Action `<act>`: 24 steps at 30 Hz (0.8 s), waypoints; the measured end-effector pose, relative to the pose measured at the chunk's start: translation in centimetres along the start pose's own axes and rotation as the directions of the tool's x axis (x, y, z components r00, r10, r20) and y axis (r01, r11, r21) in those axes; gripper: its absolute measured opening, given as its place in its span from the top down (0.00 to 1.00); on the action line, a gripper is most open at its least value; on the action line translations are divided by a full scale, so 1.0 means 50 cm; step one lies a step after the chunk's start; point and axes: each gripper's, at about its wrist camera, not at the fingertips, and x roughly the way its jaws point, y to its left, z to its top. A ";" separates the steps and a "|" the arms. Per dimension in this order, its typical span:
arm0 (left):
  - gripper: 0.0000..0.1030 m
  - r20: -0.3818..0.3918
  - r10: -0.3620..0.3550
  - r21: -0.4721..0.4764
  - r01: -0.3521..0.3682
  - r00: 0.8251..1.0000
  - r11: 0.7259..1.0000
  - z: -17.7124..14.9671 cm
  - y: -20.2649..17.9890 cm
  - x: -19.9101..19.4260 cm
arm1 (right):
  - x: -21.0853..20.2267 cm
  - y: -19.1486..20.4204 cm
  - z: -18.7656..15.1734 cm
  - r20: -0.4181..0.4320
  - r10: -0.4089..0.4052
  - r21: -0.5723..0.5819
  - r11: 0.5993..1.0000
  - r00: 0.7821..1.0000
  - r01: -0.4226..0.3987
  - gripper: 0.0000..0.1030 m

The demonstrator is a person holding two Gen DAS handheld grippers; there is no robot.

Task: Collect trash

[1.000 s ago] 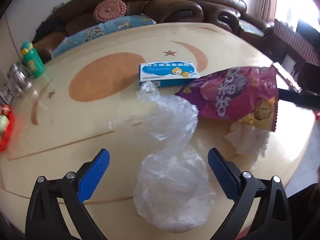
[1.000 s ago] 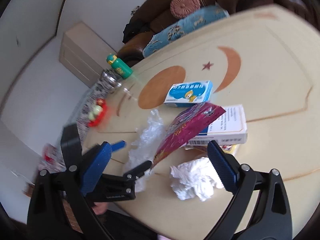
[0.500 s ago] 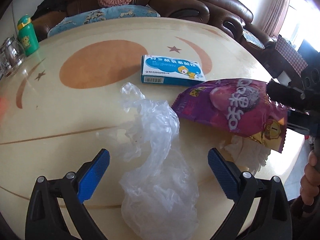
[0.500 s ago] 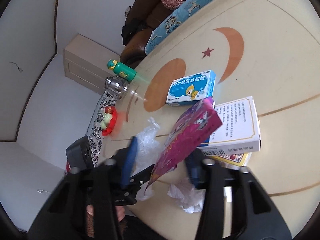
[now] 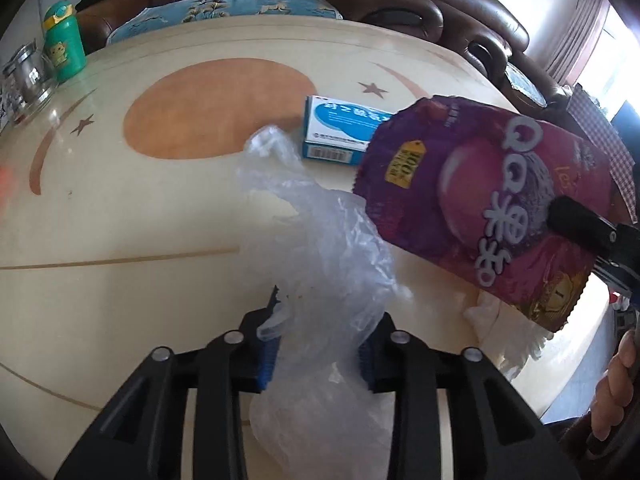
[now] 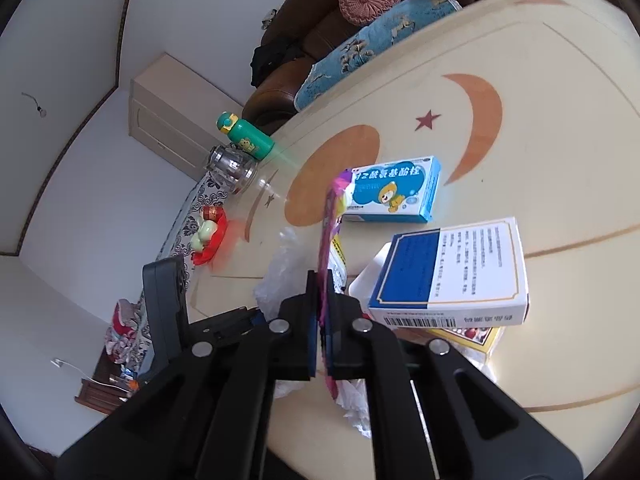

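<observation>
Crinkled, translucent clear plastic bag (image 5: 320,248) lying on the glossy cream tabletop with orange moon-and-star inlays (image 5: 120,216), its thin film bunched into soft folds, one twisted end reaching toward the blue-and-white cardboard medicine box (image 5: 340,136), the rounder end near the table's close edge. Left gripper (image 5: 318,354) with black arms and blue pads, jaws just drawn in, pinching the bag's film between them. Purple-magenta foil snack wrapper (image 5: 480,200) printed with pale "QQ" lettering and a round fruit picture, with a gold patch at its jagged, torn-looking end, lifted clear of the table and tilted, overlapping the medicine box's corner in the left view. Right gripper (image 6: 320,320), jaws just brought together, clamped flat on that wrapper, seen edge-on as a thin pink strip rising between the pads. Crumpled white tissue (image 5: 508,332) resting on the tabletop beneath the wrapper, wrinkled and soft. Larger white box with a dark blue panel (image 6: 452,276) lying just right of the wrapper in the right view, stacked on something yellow. Green drinking bottle with a cartoon print (image 5: 64,48) standing far off at the table's edge beside a clear glass jar (image 5: 24,76). Brown leather sofa (image 5: 400,4) beyond the table. Bare hand (image 5: 616,392) visible at the right edge, wrapped round the right gripper's handle.
</observation>
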 end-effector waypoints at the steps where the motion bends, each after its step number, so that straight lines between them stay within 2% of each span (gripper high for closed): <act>1: 0.72 0.004 0.006 0.005 -0.006 1.000 1.000 0.000 0.000 -0.002 | 0.000 0.002 0.000 0.003 0.001 -0.004 1.000 1.000 -0.001 0.96; 17: 0.76 0.062 0.059 0.025 -0.061 0.996 0.998 -0.001 -0.015 -0.069 | -0.007 0.095 -0.008 0.046 -0.093 -0.188 0.977 0.995 0.100 0.96; 24: 0.76 0.093 0.071 0.021 -0.073 0.993 0.997 -0.007 -0.020 -0.117 | -0.022 0.124 -0.011 0.054 -0.099 -0.214 0.971 0.994 0.109 0.96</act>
